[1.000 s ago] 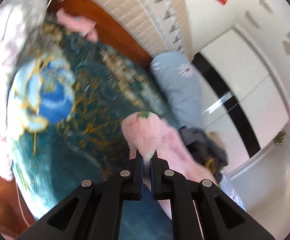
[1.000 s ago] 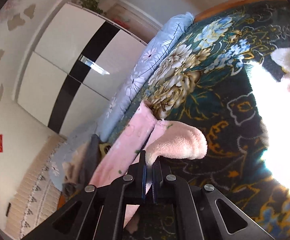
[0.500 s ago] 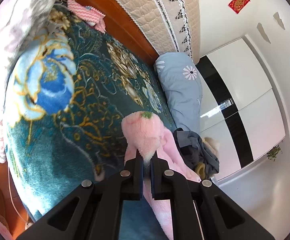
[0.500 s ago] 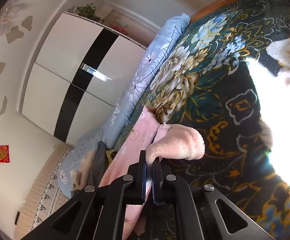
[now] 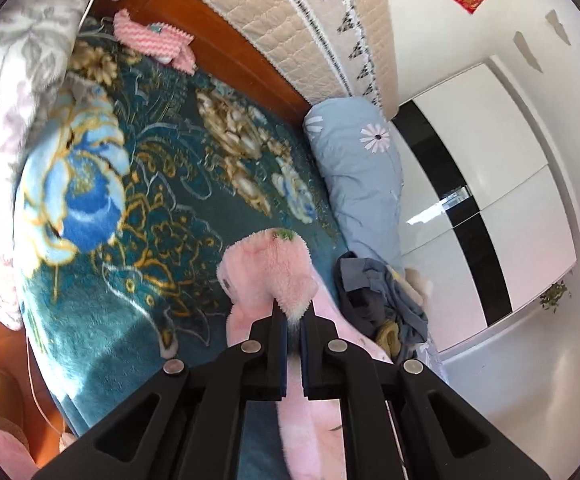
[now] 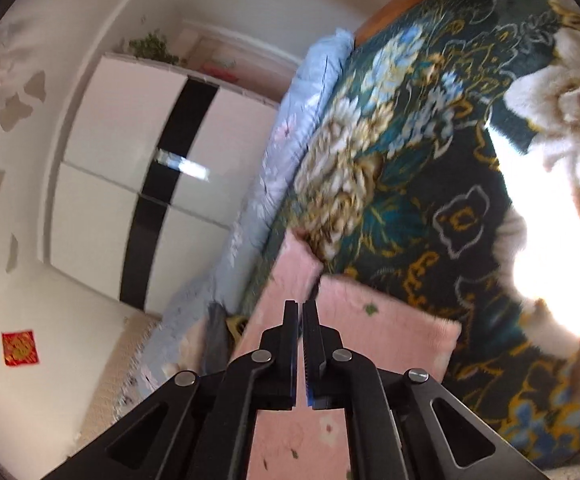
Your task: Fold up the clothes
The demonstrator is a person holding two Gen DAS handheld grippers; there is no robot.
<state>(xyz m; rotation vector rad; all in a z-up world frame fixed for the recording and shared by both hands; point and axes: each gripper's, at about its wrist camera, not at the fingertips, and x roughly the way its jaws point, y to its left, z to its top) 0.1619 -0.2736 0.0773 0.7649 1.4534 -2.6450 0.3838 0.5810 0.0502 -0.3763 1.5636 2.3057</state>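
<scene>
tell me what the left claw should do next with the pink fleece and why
Probably lower the left claw and lay its pinched edge of the pink fleece onto the floral blanket. That edge hangs lifted, while the right wrist view shows the fleece flat on the bed with nothing visible between the near-shut right claw fingers.

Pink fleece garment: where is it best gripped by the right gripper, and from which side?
Probably the outer corner of the pink fleece garment, approached from the blanket side: that corner juts out flat with free edges, so the right gripper can close its fingers around it.
</scene>
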